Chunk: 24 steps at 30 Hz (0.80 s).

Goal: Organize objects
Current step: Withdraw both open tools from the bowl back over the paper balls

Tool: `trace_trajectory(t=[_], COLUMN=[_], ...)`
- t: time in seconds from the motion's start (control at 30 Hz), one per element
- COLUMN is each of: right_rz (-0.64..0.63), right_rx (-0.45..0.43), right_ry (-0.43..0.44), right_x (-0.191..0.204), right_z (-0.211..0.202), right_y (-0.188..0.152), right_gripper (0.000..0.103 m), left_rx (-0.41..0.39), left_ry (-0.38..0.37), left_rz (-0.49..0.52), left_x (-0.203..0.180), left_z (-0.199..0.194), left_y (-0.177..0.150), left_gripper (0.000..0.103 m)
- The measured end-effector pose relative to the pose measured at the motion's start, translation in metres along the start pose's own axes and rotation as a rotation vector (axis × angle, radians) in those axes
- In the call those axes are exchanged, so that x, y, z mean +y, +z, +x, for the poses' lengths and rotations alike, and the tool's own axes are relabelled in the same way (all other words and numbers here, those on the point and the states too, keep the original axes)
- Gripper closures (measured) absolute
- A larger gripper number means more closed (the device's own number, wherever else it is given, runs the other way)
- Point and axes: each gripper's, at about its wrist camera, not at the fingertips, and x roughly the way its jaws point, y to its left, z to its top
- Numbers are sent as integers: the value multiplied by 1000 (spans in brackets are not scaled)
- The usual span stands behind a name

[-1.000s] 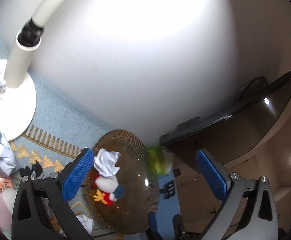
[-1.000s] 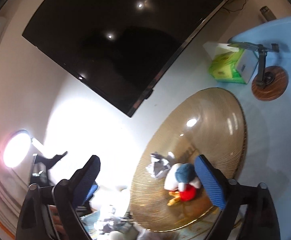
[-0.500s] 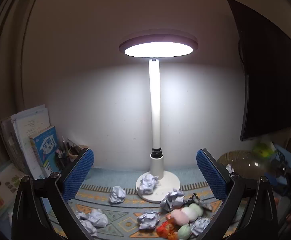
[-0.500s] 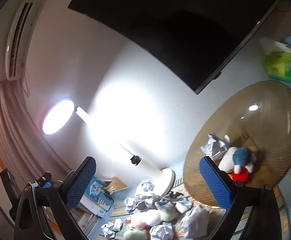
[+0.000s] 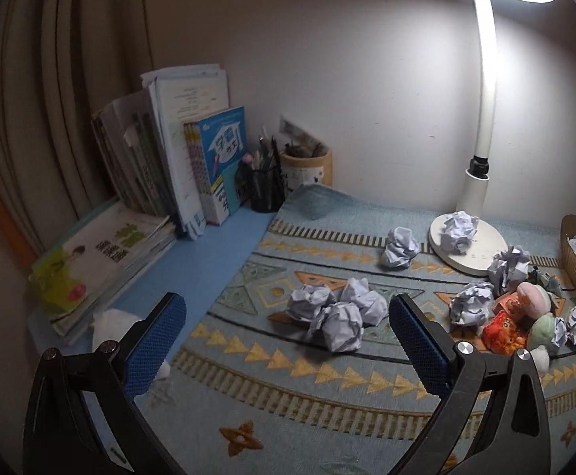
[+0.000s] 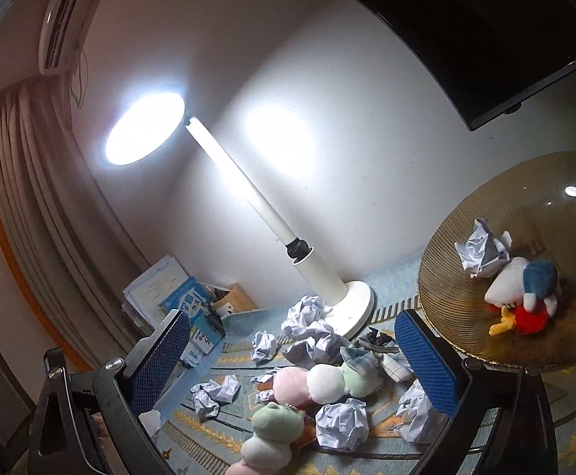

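Hand-held gripper (image 5: 286, 342) gapes above paper balls (image 5: 335, 314)

dim room | desk lamp (image 6: 145, 128) glare | edges warped, possibly soft

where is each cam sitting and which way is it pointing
Left wrist: on the left gripper, low over the mat, facing paper balls and books; only its open blue fingers show.
Right wrist: on the right gripper, tilted upward, facing toys, basket and wall; only its open fingers show.
Shared: lamp, paper balls, toys, books.
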Motion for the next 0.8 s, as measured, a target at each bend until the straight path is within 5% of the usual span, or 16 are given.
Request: trace_trajectory(t=[0.13,0.3,0.43,0.8], right_rz=[11,25,-44,-16], right_rx=[-16,8,77,297], right_ry=[-67,-173,-221,-453], right_x=[-2,-1,6,-21], right_z=[-5,-17,-19,21], right_y=[-3,-17,-32,-58], right_gripper=[0,0,0,0], left_rx=[52,125,233,348], left_ry=[24,-72,-196,-218], left_rz=[-2,-12,-28,10], left_x=[14,20,17,-16], left_z=[19,48,74,110], left_y=[-14,-37,-57,-81], left_gripper=[0,0,0,0])
